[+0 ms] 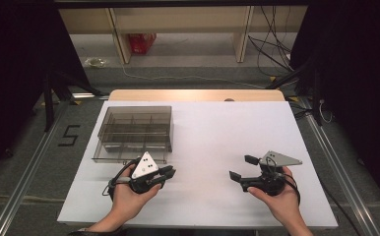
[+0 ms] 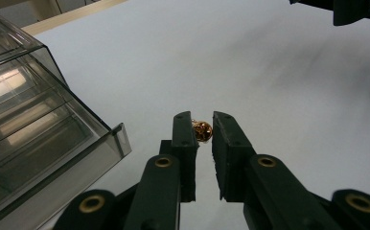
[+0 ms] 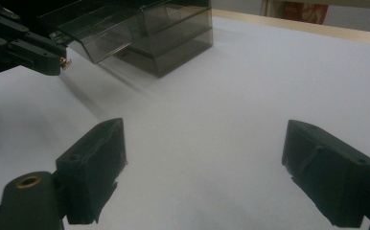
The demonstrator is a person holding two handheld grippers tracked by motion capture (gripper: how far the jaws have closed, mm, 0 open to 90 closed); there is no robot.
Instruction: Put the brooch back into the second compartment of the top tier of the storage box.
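White table top (image 1: pixel 212 142) underfoot of everything, wooden edge at 12 o'clock, broad bare stretch through the middle and toward 3 o'clock. Smoky clear compartment box (image 1: pixel 135 132) at 10 o'clock, near the left edge, dividers visible from the high view; nothing made out inside any compartment. Same box seen close in the left gripper view (image 2: pixel 39 124), one corner just beside the jaws. Left gripper (image 1: pixel 166 174) at 7 o'clock, just below the box's near wall, clenched on a small coppery bead (image 2: pixel 202 131) pinched at the jaw tips; bead too small to make out from above, glimpsed again in the right gripper view (image 3: pixel 67 62). Right gripper (image 1: pixel 242 168) at 5 o'clock, jaws spread wide, released, over bare table.
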